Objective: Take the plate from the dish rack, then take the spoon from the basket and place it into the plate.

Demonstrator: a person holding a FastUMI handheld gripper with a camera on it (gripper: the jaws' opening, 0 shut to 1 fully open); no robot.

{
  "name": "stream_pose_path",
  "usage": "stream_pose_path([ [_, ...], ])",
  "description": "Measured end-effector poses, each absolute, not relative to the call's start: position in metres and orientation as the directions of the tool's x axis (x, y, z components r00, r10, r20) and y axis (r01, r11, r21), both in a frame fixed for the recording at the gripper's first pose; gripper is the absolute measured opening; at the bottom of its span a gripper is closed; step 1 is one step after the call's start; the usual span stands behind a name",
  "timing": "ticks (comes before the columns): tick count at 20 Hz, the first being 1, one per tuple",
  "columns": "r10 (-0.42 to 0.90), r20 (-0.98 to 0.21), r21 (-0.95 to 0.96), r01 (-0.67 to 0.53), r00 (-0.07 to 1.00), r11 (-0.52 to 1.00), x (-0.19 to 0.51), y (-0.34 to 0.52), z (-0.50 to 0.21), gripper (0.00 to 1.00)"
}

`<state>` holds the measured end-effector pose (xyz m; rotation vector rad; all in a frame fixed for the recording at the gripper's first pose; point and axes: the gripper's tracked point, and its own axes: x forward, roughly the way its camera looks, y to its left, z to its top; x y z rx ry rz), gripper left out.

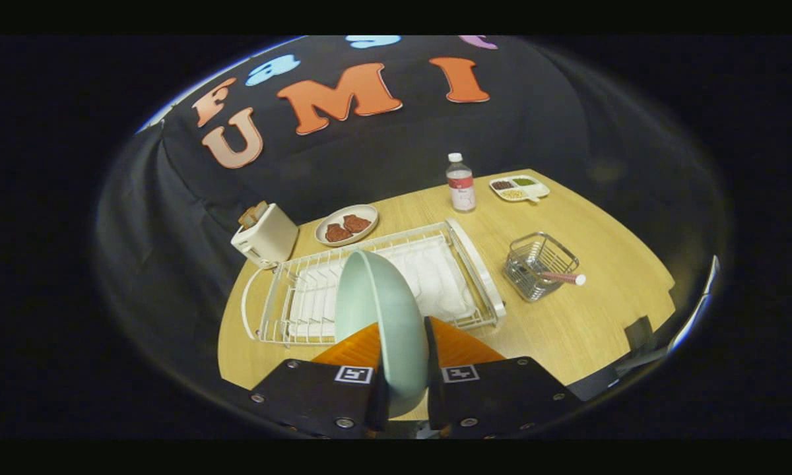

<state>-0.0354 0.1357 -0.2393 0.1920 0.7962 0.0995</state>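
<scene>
So the gripper has its two fingers clamped on the pale green plate, one finger pressing each face, and the plate stands on edge between them, rising up in front of the camera with its hollow side turned toward the toaster side of the table. It sits above the white wire dish rack, over the near rail, though I can't tell if its rim touches the wires or hangs free of them. The rack has a white drain mat in it and looks bare of other dishes. Off to the side, well apart from the rack, there's a small wire basket with the spoon in it, pinkish handle with a white tip sticking out over the basket's rim. Beyond the rack there's a plastic water bottle with a white cap and a label that has a red band, but the writing on it is way too small to make out, so no brand from me. Next to that, a little divided tray with some brown, green and yellowish stuff in its sections. On the other side, a small oval dish with two brown pieces on it, and a cream toaster with toast poking out of the slot. All of it sits on a light wood table. The gripper body has two square black-and-white marker tags on it, no readable text there either.
</scene>
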Motion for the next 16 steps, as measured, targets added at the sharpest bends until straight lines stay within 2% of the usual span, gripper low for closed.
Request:
stream_pose_path([
  [7, 0.219, -0.717, 0.333, 0.049, 0.662, 0.942, -0.087, 0.106, -0.271, 0.24],
  [16, 0.254, -0.712, 0.417, 0.104, 0.654, 0.903, -0.113, 0.096, -0.321, 0.24],
])
